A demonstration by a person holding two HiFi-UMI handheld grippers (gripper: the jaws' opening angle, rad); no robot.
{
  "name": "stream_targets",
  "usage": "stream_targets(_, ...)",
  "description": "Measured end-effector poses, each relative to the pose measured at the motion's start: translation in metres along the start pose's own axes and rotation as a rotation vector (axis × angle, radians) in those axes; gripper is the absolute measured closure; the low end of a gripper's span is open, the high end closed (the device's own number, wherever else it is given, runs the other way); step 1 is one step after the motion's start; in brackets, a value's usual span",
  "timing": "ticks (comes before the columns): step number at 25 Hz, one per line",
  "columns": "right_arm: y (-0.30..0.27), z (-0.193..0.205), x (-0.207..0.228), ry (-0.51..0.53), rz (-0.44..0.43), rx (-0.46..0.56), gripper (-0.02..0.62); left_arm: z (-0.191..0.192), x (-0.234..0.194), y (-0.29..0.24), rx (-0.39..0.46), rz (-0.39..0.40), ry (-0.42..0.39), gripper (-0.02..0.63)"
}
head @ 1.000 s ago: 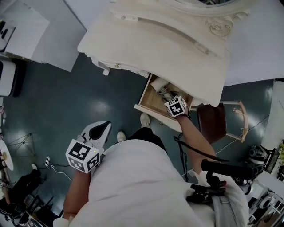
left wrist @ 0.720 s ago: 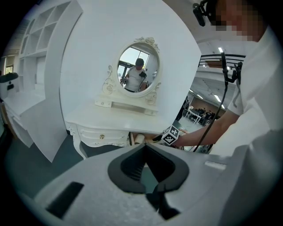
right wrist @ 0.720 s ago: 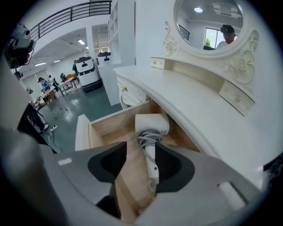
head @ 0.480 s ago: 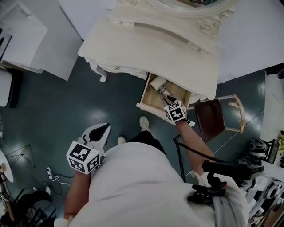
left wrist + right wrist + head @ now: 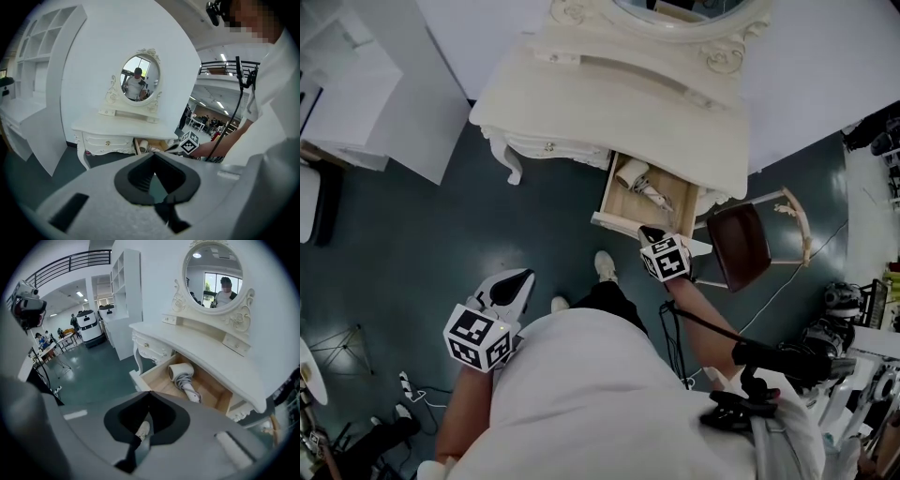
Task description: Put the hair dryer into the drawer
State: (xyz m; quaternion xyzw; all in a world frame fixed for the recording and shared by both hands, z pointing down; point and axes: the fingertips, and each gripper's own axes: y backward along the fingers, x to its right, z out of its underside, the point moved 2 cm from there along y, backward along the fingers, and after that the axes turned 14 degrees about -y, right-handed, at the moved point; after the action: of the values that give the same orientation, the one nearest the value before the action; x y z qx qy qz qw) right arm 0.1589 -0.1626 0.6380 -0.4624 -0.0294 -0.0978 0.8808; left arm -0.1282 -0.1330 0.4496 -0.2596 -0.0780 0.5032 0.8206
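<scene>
Your right hand-held gripper (image 5: 649, 232) has left the drawer (image 5: 617, 225), jaws just closed empty; the hair dryer (image 5: 636, 175) lies inside.

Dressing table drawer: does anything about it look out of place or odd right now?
Nothing is spilled or damaged. The drawer stands pulled out of the dressing table, with the hair dryer lying inside, its cord wound round it.

We find the hair dryer (image 5: 643, 184) in the open drawer (image 5: 608, 192) under the counter (image 5: 609, 103), the chair (image 5: 741, 246) at its three o'clock, our right claw (image 5: 650, 232) at six, left claw (image 5: 517, 281) well apart at eight.
</scene>
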Motion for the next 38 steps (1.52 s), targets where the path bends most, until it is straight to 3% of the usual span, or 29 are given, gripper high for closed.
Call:
stream_targets(9,0.060,0.029,-0.087,-0.011,-0.085,0.032,0.595,0.026,0.022,0.033,0.016,0.067,-0.025,0.604)
stream_targets(18,0.102,0.047,-0.145,0.011,-0.118,0.072,0.595,0.047,0.040,0.047,0.022,0.124,-0.041,0.604)
stream_targets(38,0.125,0.058,-0.196,0.075,-0.169,0.101,0.595,0.071,0.056,0.059,0.008,0.166,-0.046,0.605)
